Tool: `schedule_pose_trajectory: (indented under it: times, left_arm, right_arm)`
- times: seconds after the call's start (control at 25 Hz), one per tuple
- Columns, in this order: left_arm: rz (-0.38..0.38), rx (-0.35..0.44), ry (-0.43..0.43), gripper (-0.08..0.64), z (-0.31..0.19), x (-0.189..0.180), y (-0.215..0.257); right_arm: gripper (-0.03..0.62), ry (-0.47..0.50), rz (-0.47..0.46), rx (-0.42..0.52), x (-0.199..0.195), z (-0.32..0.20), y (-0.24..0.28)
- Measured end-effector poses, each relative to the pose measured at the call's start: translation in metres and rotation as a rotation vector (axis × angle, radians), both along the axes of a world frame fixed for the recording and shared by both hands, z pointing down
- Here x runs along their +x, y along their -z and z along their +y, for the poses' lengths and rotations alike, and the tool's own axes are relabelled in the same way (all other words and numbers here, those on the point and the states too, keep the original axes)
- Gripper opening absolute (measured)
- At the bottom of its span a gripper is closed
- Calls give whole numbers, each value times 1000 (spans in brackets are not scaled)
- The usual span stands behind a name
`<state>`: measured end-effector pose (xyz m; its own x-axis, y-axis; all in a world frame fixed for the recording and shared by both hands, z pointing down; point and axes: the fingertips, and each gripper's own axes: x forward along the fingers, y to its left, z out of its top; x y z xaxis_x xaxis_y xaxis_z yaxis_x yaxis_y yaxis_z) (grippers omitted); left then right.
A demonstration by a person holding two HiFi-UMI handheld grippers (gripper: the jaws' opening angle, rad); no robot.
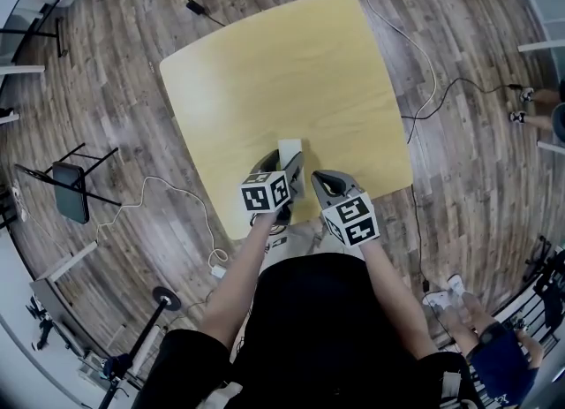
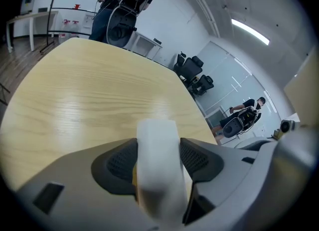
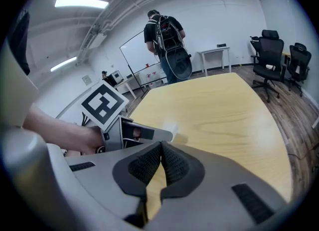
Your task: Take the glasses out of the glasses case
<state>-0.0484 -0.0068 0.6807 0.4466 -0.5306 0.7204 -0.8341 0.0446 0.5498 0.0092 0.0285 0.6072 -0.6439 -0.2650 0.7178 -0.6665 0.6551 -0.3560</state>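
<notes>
A white glasses case (image 1: 290, 147) lies closed at the near edge of the pale wooden table (image 1: 291, 71). My left gripper (image 1: 284, 169) is shut on it; in the left gripper view the case (image 2: 157, 170) fills the gap between both dark pads. My right gripper (image 1: 320, 177) hovers just to the right of the left one, over the table's near edge, shut with nothing between its pads (image 3: 172, 162). In the right gripper view the left gripper (image 3: 124, 130) shows at the left, with the tip of the case (image 3: 171, 126) past it. No glasses are visible.
The tabletop (image 2: 89, 100) holds nothing else. A black folding chair (image 1: 71, 191) and cables (image 1: 177, 193) are on the wooden floor to the left. A person with a backpack rig (image 3: 167, 40) stands beyond the far edge, and office chairs (image 3: 271, 60) stand to the right.
</notes>
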Motion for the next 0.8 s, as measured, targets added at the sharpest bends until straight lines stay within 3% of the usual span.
schedule_pose_trajectory:
  times: [0.24,0.8]
  left_arm:
    - [25,14,-20,282,3,0,1]
    - [94,0,-42,282,8,-5,0]
  right_arm:
    - [15,50,35,-48,-22,18,-29]
    - [17,45,86,-103,-34,36,-54]
